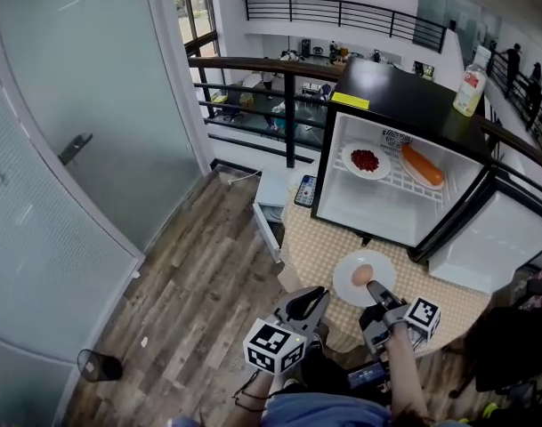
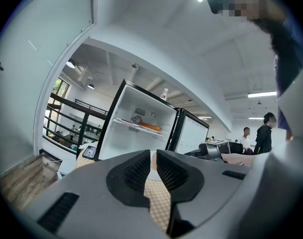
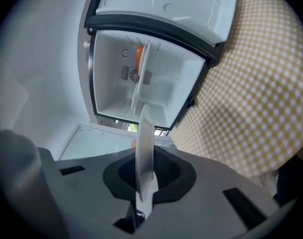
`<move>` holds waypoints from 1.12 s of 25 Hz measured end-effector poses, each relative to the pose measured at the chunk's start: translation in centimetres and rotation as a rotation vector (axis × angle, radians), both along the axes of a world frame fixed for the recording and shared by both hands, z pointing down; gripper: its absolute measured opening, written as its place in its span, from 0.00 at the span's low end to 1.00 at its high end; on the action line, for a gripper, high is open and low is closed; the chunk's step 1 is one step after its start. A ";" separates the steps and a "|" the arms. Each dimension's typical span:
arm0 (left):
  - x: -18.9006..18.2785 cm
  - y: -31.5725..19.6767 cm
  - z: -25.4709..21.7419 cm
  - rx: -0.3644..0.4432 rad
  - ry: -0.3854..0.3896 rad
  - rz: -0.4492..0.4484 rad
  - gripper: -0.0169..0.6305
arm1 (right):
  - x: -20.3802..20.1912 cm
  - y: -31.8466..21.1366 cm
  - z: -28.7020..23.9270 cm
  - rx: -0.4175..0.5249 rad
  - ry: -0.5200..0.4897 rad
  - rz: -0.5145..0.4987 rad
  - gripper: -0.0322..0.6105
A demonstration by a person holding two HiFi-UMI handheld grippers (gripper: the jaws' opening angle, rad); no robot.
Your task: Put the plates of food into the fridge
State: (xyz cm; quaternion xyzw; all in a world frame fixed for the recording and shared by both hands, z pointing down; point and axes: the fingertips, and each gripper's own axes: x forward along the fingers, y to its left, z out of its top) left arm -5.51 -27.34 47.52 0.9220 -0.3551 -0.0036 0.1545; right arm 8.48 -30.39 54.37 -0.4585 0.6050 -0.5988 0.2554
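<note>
Plates: three white ones, two inside and one out.
Fridge (image 1: 370, 210): one, door wide open, in the upper right of the head view.
Plates on the shelf (image 1: 411, 188): two, side by side. The left plate (image 1: 351, 152) has red food. The right plate (image 1: 409, 175) has one long orange food (image 1: 423, 165), its long side running from upper left to lower right.
Plate with egg (image 1: 346, 280): just in front of the open fridge, over the checked worktop (image 1: 313, 249), low in the middle of the head view. It sits level. One pale egg (image 1: 362, 276) lies in the middle.
Right tongs (image 1: 378, 289): closed tight on the near rim of the plate with egg. In the right gripper view the rim (image 3: 144, 133) shows as a thin upright line that points at the fridge.
Left tongs (image 1: 316, 298): just left of that plate, not touching it. Only a thin gap between the two sides, with nothing in it.
Bottle (image 1: 470, 90): one, standing on top of the fridge.
Phone (image 1: 305, 190): one, flat on the worktop left of the fridge.
</note>
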 end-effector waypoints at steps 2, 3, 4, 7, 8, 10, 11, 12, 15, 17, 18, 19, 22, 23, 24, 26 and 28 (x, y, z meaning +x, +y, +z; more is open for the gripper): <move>0.1 -2.7 -0.3 0.007 -0.005 -0.015 0.10 | 0.3 -3.1 0.1 0.001 0.010 -0.014 0.08; 0.2 -3.9 -0.5 0.009 -0.005 -0.022 0.10 | 0.4 -4.6 0.2 0.000 0.016 -0.020 0.08; 0.2 -5.1 -0.6 0.009 -0.004 -0.028 0.10 | 0.5 -5.9 0.3 -0.003 0.021 -0.025 0.08; 0.9 -8.2 -1.0 0.006 -0.005 -0.030 0.10 | 1.0 -9.8 0.7 -0.016 0.021 -0.032 0.08; 1.3 -9.1 -1.0 0.004 -0.005 -0.027 0.10 | 1.3 -11.1 0.9 -0.019 0.019 -0.032 0.08; 2.1 -10.5 -0.7 -0.004 -0.008 -0.018 0.10 | 2.1 -13.6 1.6 -0.028 0.015 -0.027 0.08; 2.5 -11.2 -0.5 -0.010 -0.011 -0.014 0.10 | 2.4 -14.9 2.0 -0.036 0.014 -0.025 0.08; 2.9 -11.7 -0.3 -0.017 -0.015 -0.010 0.10 | 2.6 -16.1 2.5 -0.045 0.014 -0.023 0.08; 4.0 -12.9 0.2 -0.036 -0.021 0.010 0.10 | 3.1 -19.2 4.2 -0.067 0.012 -0.023 0.08; 4.9 -13.4 0.5 -0.044 -0.023 0.026 0.10 | 3.5 -20.9 5.6 -0.091 0.029 -0.028 0.08; 5.3 -13.6 0.7 -0.047 -0.024 0.032 0.10 | 3.7 -21.6 6.4 -0.106 0.046 -0.034 0.08; 5.6 -13.9 0.8 -0.050 -0.027 0.038 0.10 | 3.8 -22.3 7.2 -0.119 0.066 -0.041 0.08; 6.3 -14.6 1.4 -0.063 -0.034 0.047 0.10 | 4.0 -24.0 9.3 -0.157 0.111 -0.063 0.08; 6.4 -14.8 1.5 -0.066 -0.036 0.050 0.10 | 4.1 -24.4 9.9 -0.166 0.115 -0.066 0.08; 6.6 -15.0 1.6 -0.068 -0.036 0.052 0.10 | 4.3 -24.9 10.3 -0.171 0.111 -0.064 0.08; 6.8 -15.5 1.7 -0.070 -0.037 0.051 0.10 | 4.5 -25.9 10.7 -0.169 0.081 -0.053 0.08; 6.8 -16.1 1.8 -0.072 -0.037 0.043 0.10 | 4.8 -27.0 11.0 -0.156 0.051 -0.036 0.08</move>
